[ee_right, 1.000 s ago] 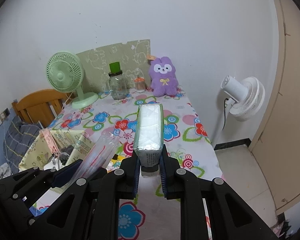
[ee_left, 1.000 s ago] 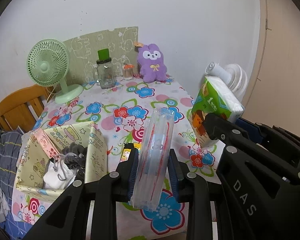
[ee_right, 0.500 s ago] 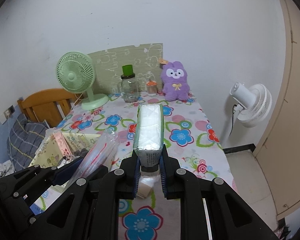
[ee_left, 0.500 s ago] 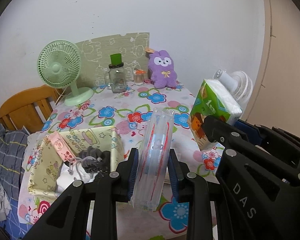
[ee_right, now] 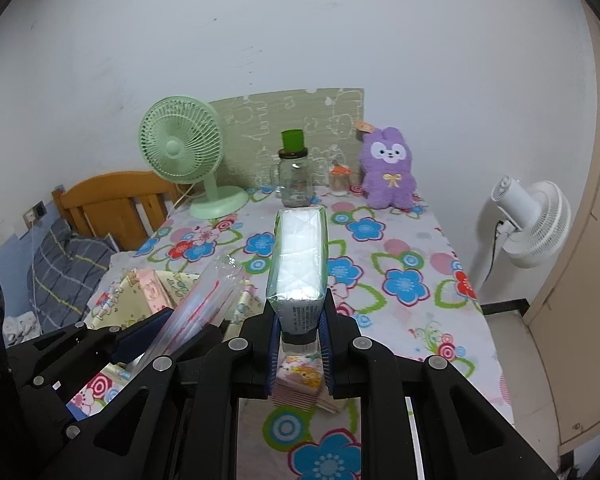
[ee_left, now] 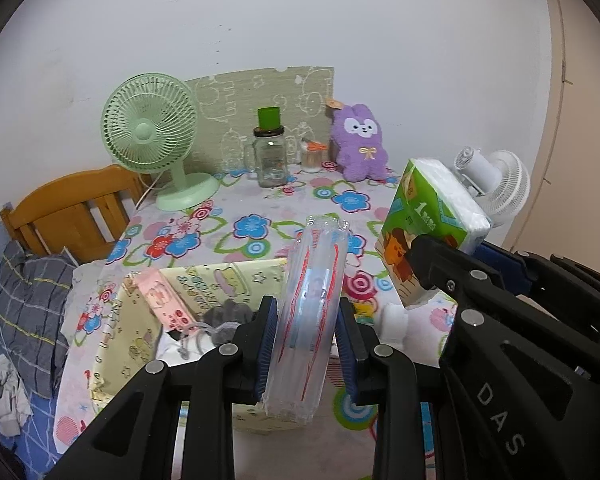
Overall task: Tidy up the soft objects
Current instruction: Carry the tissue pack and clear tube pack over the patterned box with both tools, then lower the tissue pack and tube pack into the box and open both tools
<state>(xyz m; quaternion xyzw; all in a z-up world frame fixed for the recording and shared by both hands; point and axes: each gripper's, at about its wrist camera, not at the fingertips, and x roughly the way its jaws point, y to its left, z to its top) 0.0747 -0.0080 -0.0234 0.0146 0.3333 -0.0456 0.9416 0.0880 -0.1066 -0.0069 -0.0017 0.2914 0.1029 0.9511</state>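
My left gripper (ee_left: 306, 344) is shut on a clear plastic pack with red lines (ee_left: 312, 312), held upright above the near table edge; the pack also shows in the right wrist view (ee_right: 196, 308). My right gripper (ee_right: 300, 336) is shut on a green tissue pack (ee_right: 300, 256), held upright; it shows in the left wrist view (ee_left: 428, 232) at the right. A yellow fabric box (ee_left: 120, 344) sits below left, holding a pink pack (ee_left: 164, 304) and grey and white soft items (ee_left: 220, 316). A purple plush bunny (ee_right: 388, 172) stands at the table's back.
A green desk fan (ee_left: 152, 136), a glass jar with green lid (ee_left: 270, 156) and a small jar (ee_left: 314, 156) stand at the back. A wooden chair (ee_left: 72, 208) is left; a white floor fan (ee_right: 532, 220) is right. A small printed packet stack (ee_right: 300, 380) lies under my right gripper.
Both grippers have pulled back and up from the table, still holding their packs. The table and yellow box appear farther away and lower in both views.
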